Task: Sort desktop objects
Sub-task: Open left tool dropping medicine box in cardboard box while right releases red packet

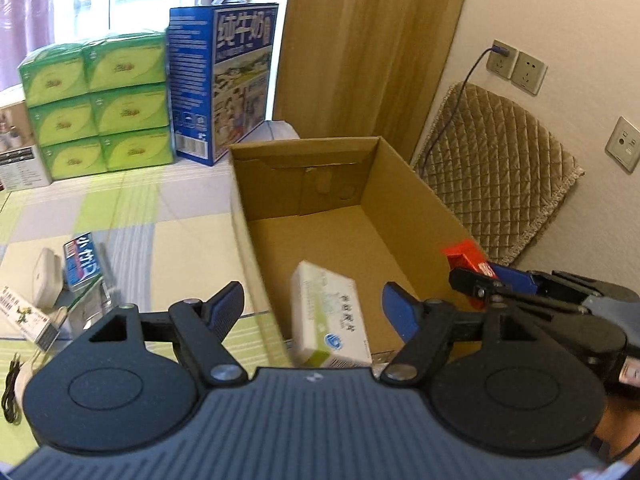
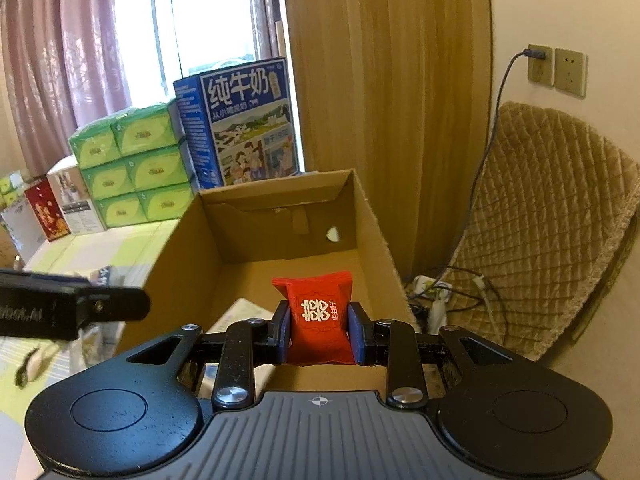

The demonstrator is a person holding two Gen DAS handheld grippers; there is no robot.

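An open cardboard box (image 1: 304, 146) stands on the table ahead. My left gripper (image 1: 314, 312) hangs open over its near end. A white and green medicine box (image 1: 328, 320) shows blurred between the wide-apart fingers, touching neither; I cannot tell if it rests on the floor of the cardboard box. In the right wrist view my right gripper (image 2: 320, 316) is shut on a red candy packet (image 2: 320, 292) above the near end of the cardboard box (image 2: 276, 188). The medicine box (image 2: 240, 312) peeks out beside it. From the left wrist view the right gripper (image 1: 476, 272) and red packet (image 1: 464, 254) sit at the box's right wall.
Green tissue packs (image 1: 100, 108) and a blue milk carton (image 1: 224, 80) stand behind the box. Small packets and a white item (image 1: 46, 276) lie on the table left of it. A quilted cushion (image 2: 540, 220) leans on the right wall under sockets (image 2: 556, 68) with a cable.
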